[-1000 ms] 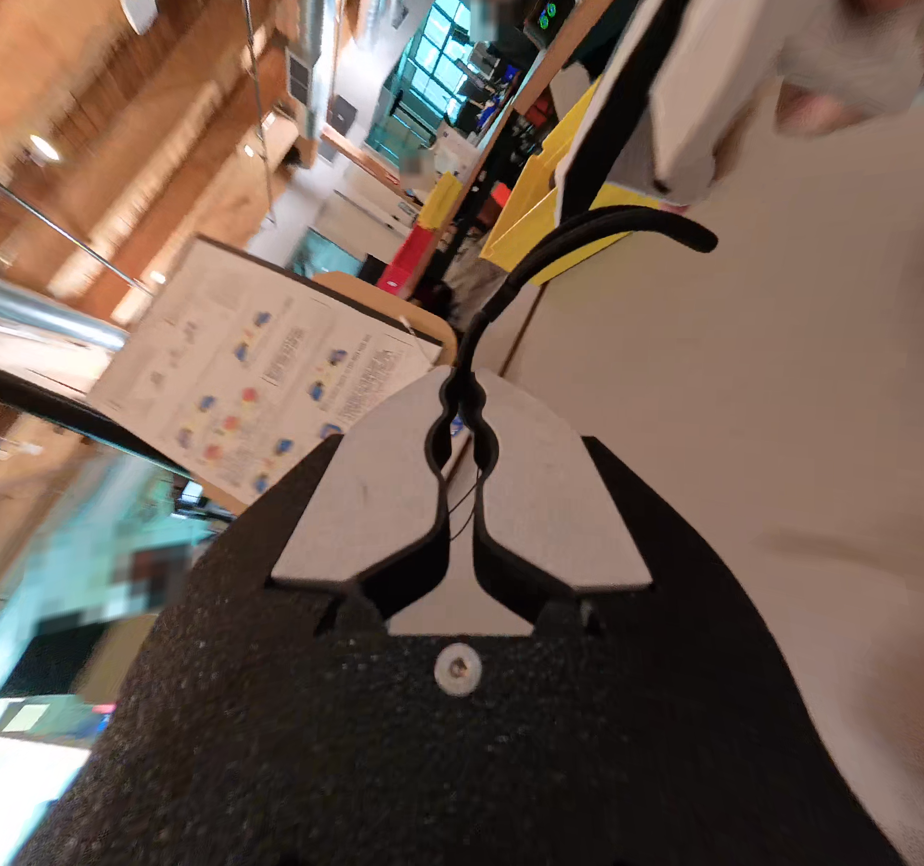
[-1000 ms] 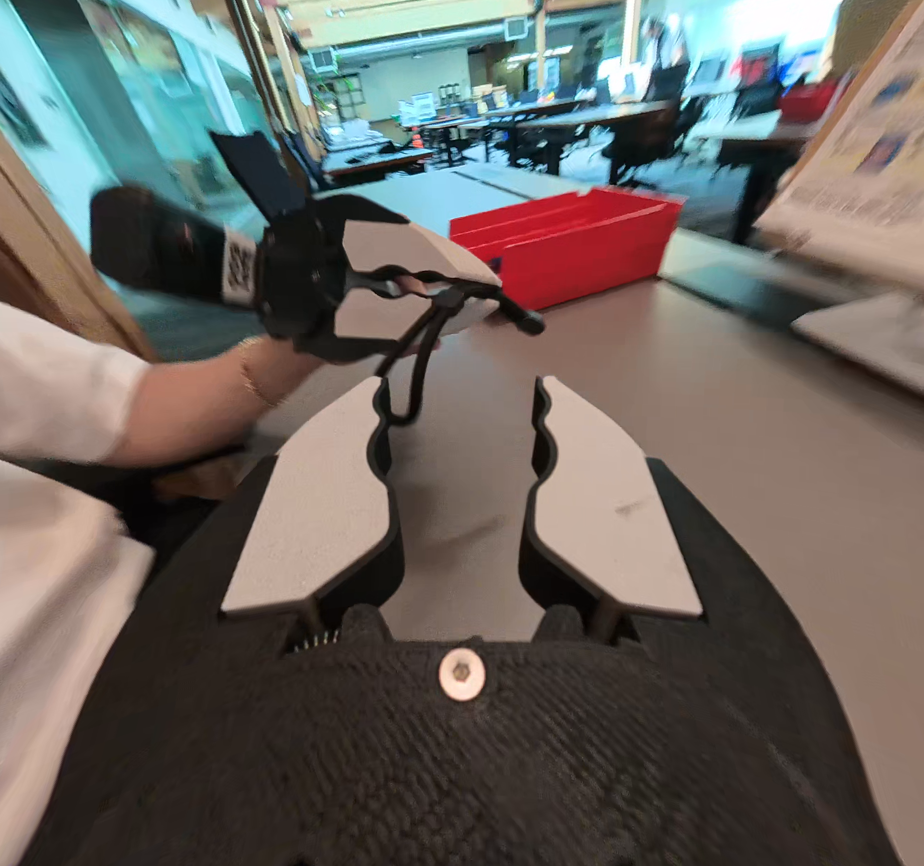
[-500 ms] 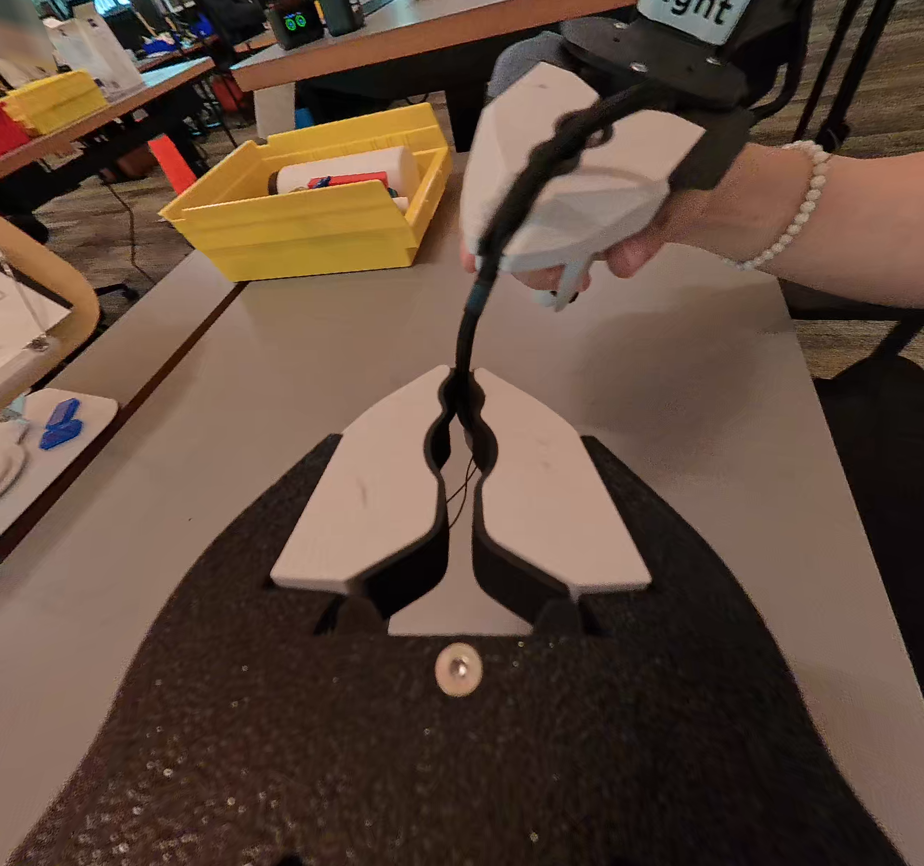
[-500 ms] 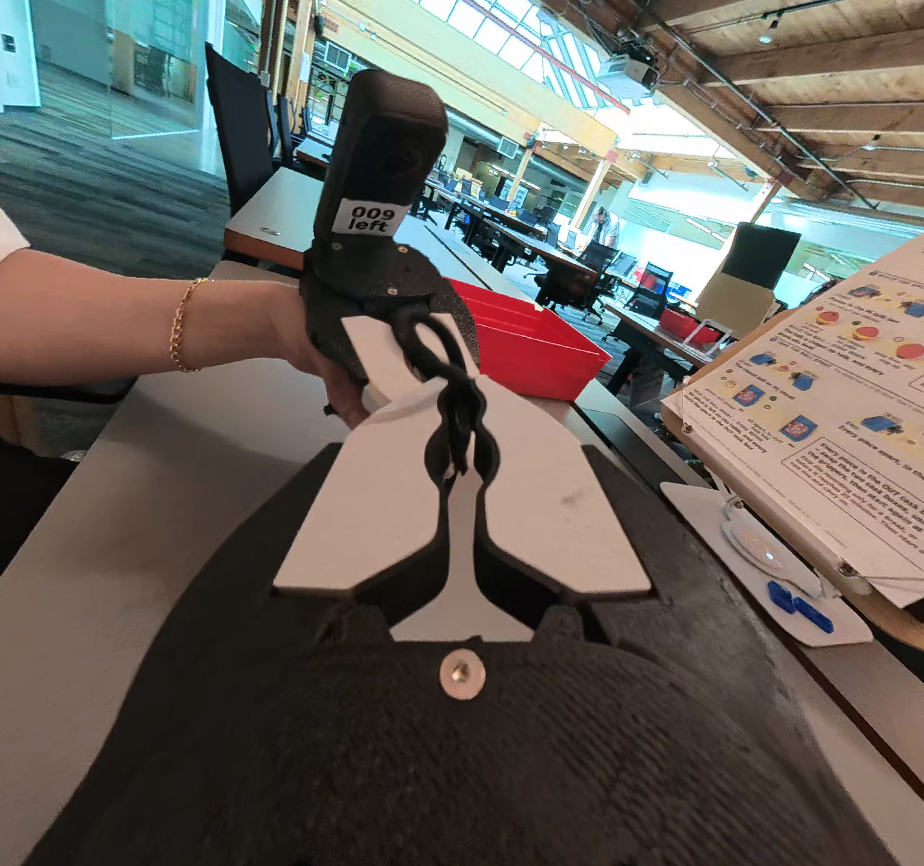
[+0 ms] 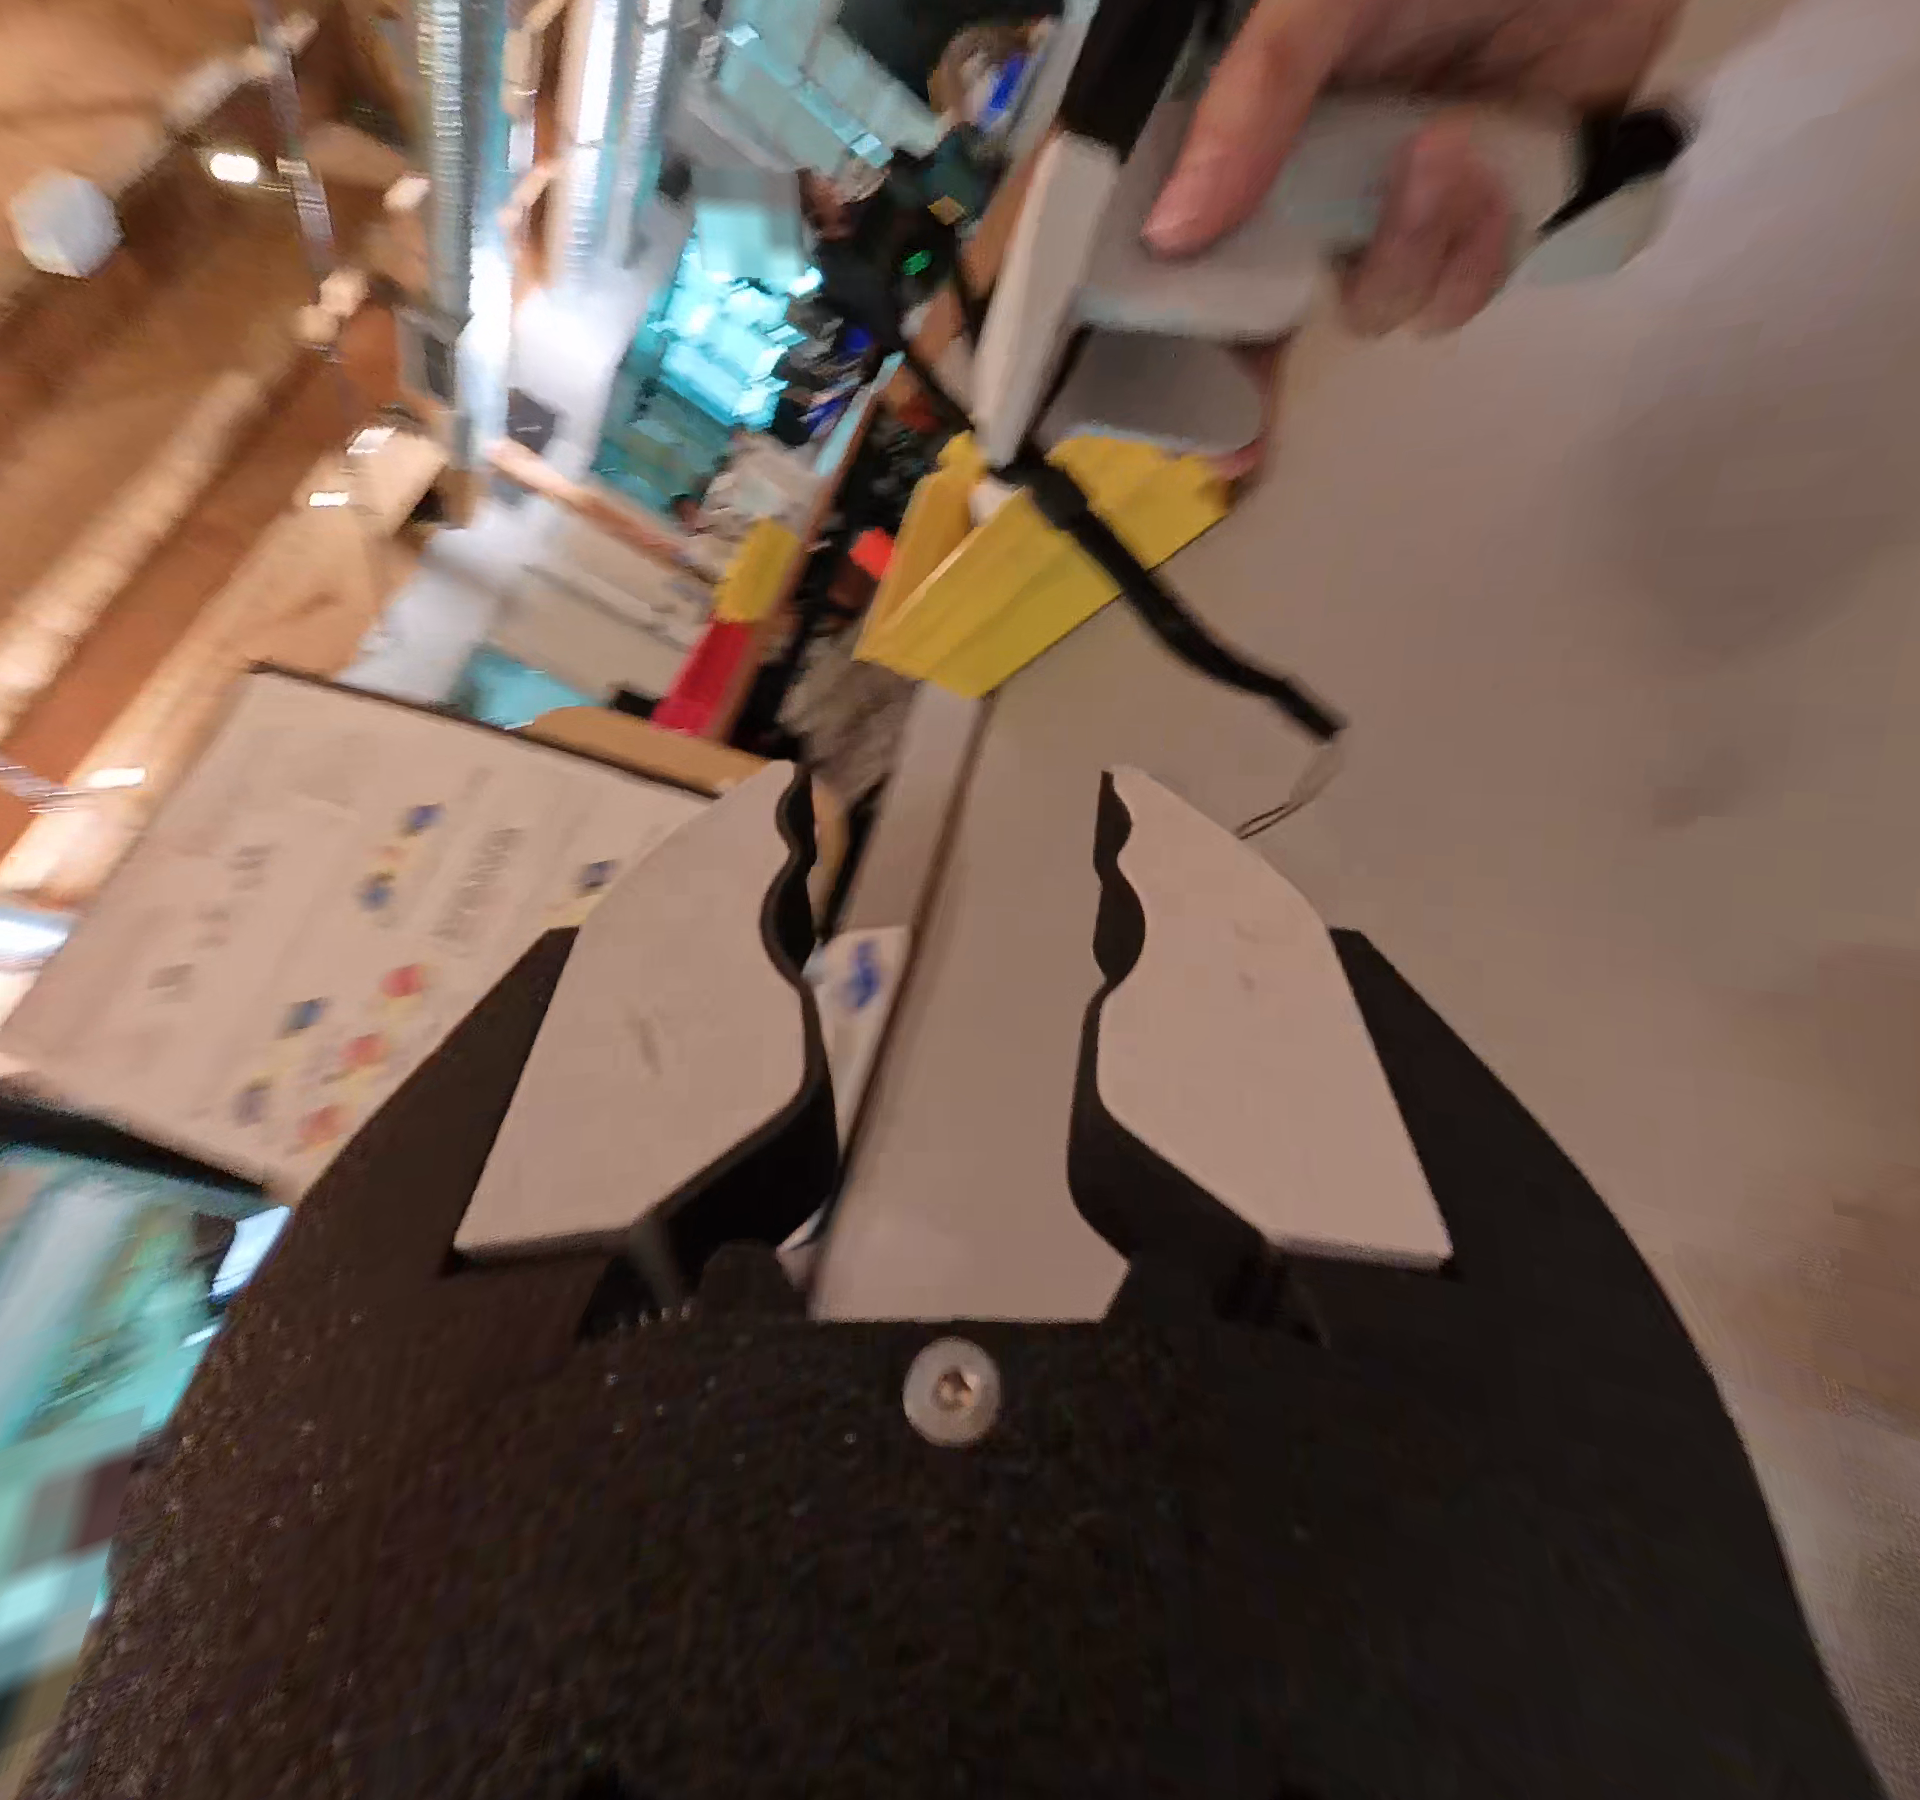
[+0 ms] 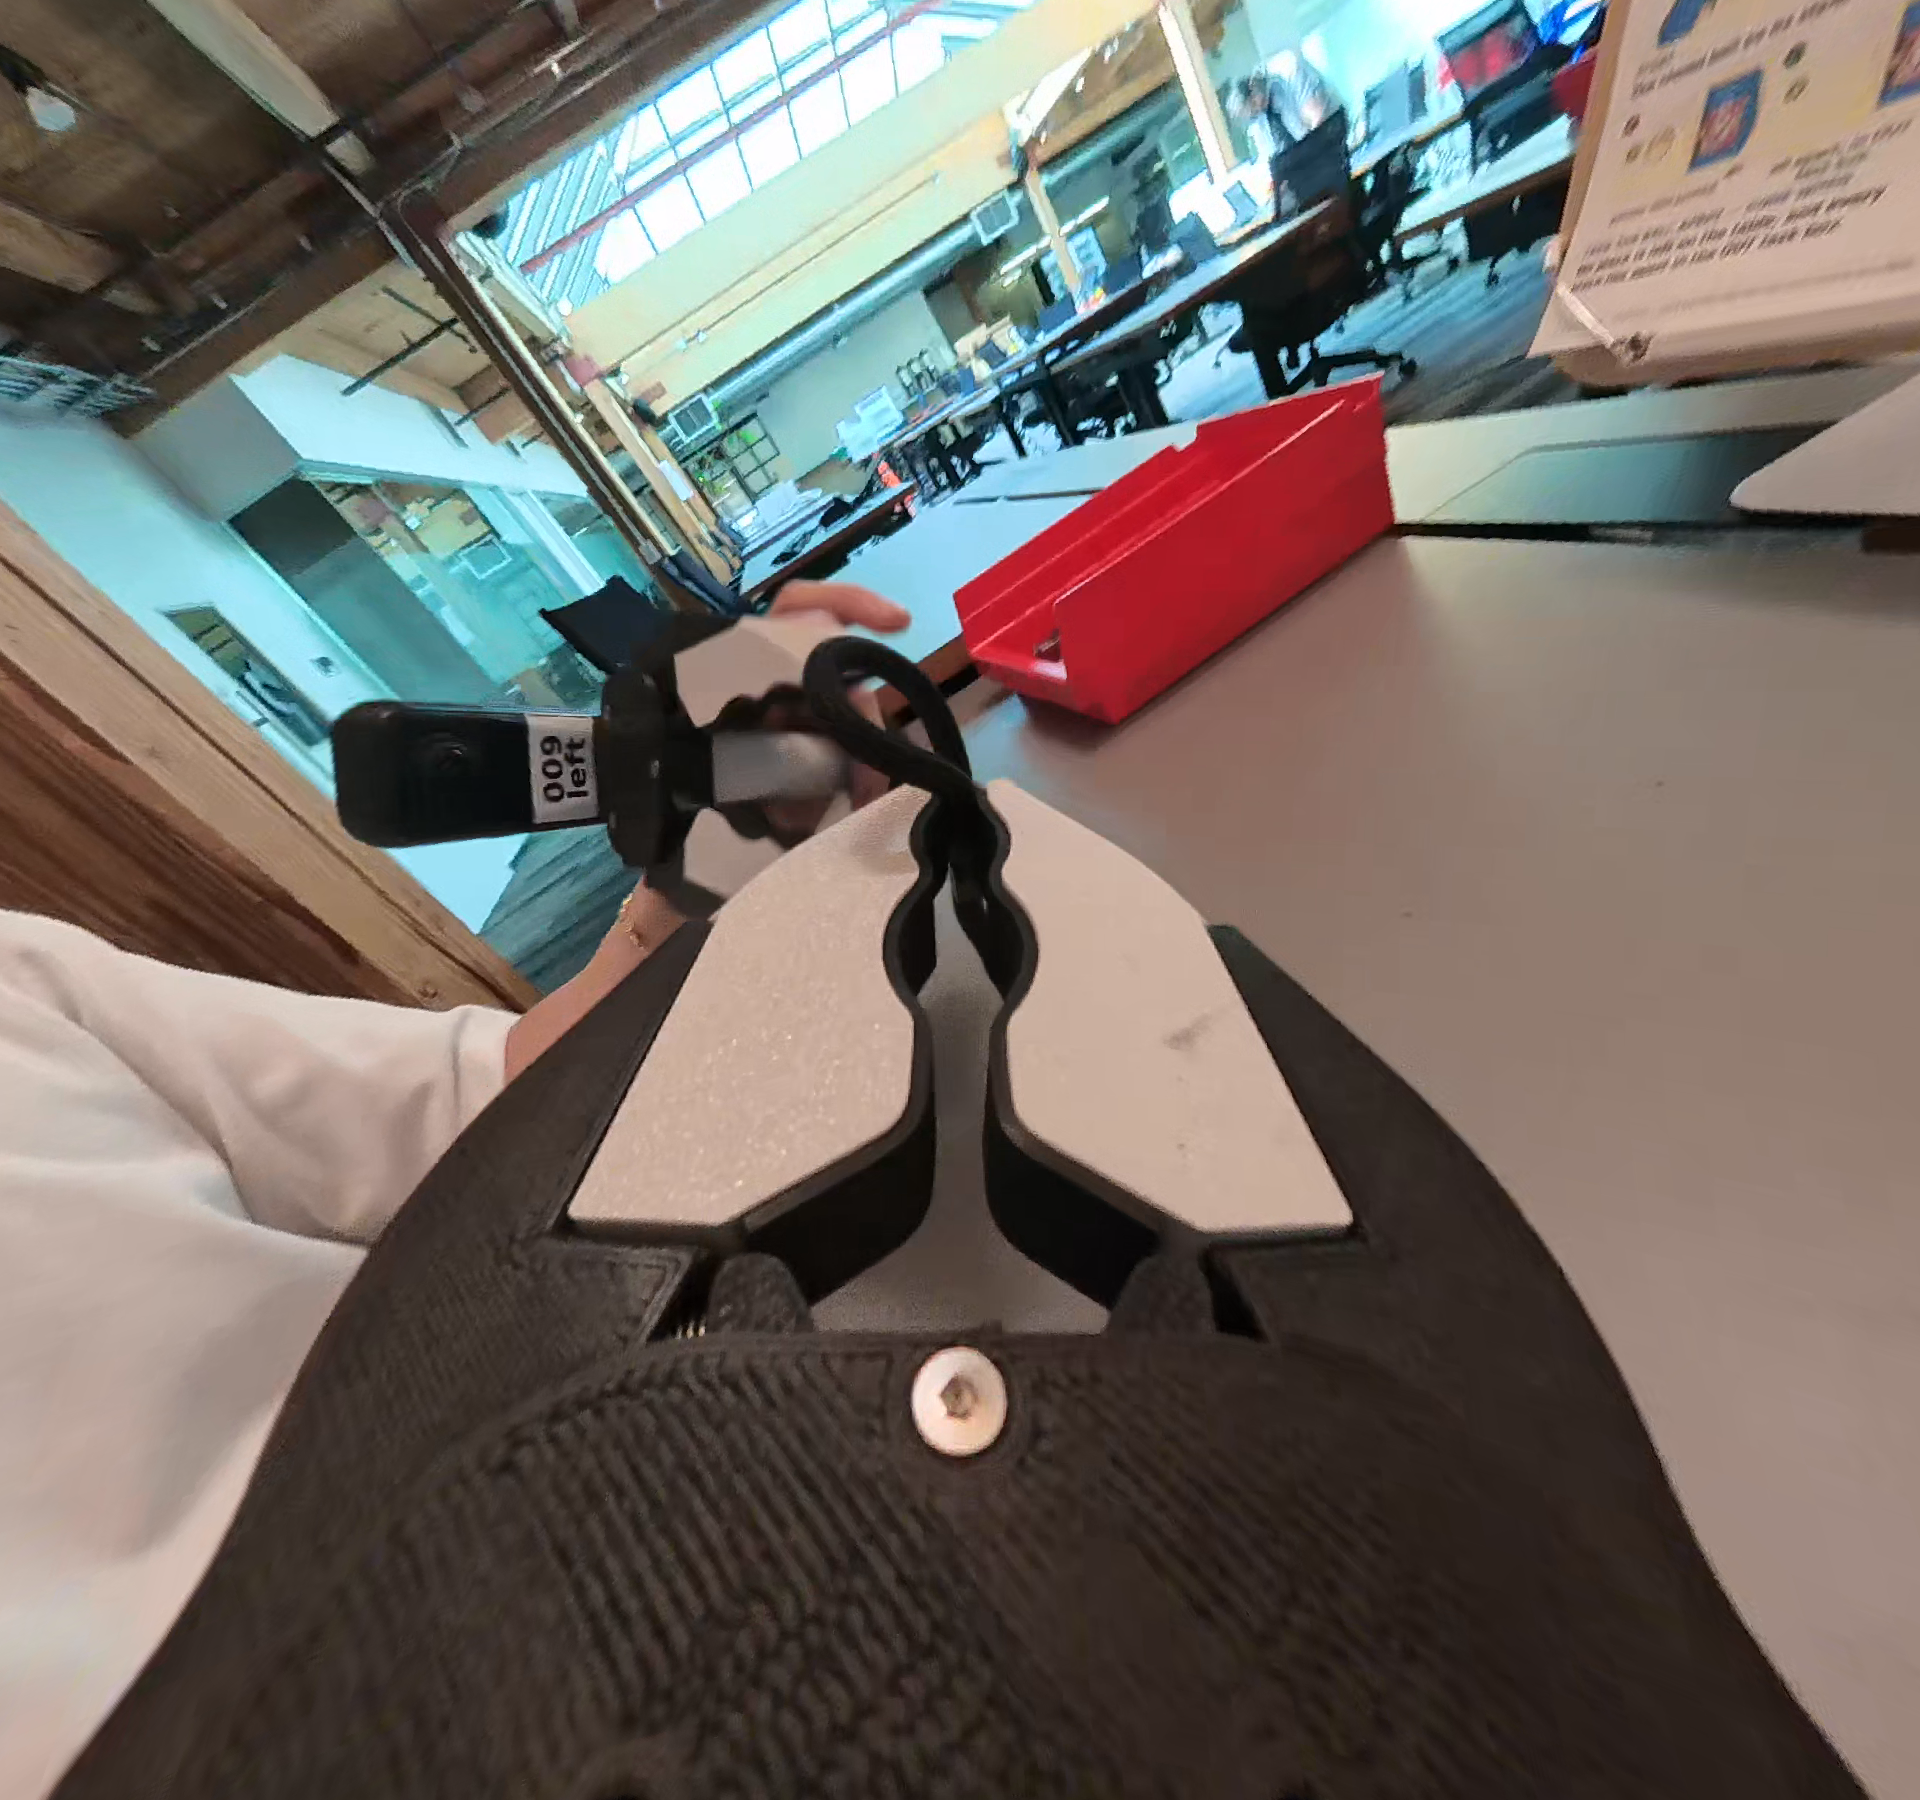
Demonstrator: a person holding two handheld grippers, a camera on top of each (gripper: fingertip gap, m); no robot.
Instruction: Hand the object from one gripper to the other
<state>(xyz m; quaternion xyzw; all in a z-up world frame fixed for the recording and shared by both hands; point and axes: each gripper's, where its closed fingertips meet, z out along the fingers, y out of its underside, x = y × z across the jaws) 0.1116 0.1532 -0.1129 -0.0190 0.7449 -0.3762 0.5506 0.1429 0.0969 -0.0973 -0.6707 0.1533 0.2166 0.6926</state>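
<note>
Left claw [image 5: 945, 815]: its two grey fingers [image 5: 665, 1002] stand wide apart with nothing between them, the view rolled and blurred. Right claw [image 6: 961, 820]: fingers [image 6: 790, 1012] closed nearly together at the tips. The right hand [image 5: 1455, 67] wraps its claw's handle from above; the left forearm, in a white sleeve [image 6: 208, 1127], reaches forward to its own.

Likely open-plan office, desk rows [image 6: 1195, 316], office chairs [image 6: 1320, 223], skylights [image 6: 790, 77]
</note>
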